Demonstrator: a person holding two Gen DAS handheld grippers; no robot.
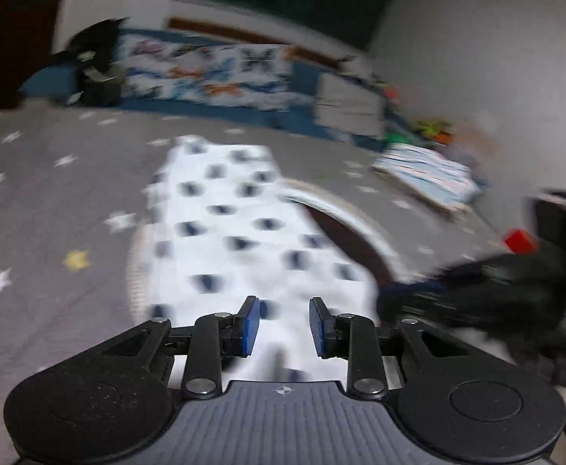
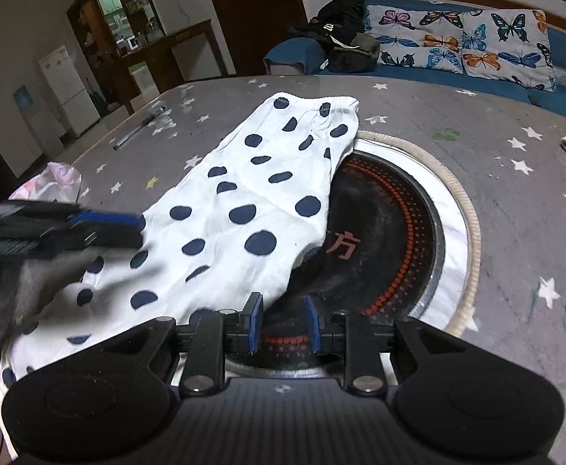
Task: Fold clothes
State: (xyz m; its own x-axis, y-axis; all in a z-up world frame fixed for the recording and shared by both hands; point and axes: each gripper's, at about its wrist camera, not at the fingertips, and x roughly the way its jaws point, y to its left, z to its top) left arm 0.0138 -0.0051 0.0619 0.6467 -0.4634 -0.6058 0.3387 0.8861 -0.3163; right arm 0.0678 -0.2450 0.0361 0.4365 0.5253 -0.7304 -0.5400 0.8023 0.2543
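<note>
Right wrist view shows one polka-dot garment [image 2: 244,209] on a star-patterned tabletop [image 2: 515,193], both left tongs [image 1: 284,325] and right tongs [image 2: 281,323] spread empty, a butterfly-cushioned sofa [image 2: 477,46] behind.

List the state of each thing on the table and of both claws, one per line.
polka-dot garment: spread flat, lengthwise, partly covering the round cooktop
round cooktop: set into the table, left part hidden under cloth
left claw: open, empty, over the garment
right claw: open, empty, at the garment's near edge
</note>
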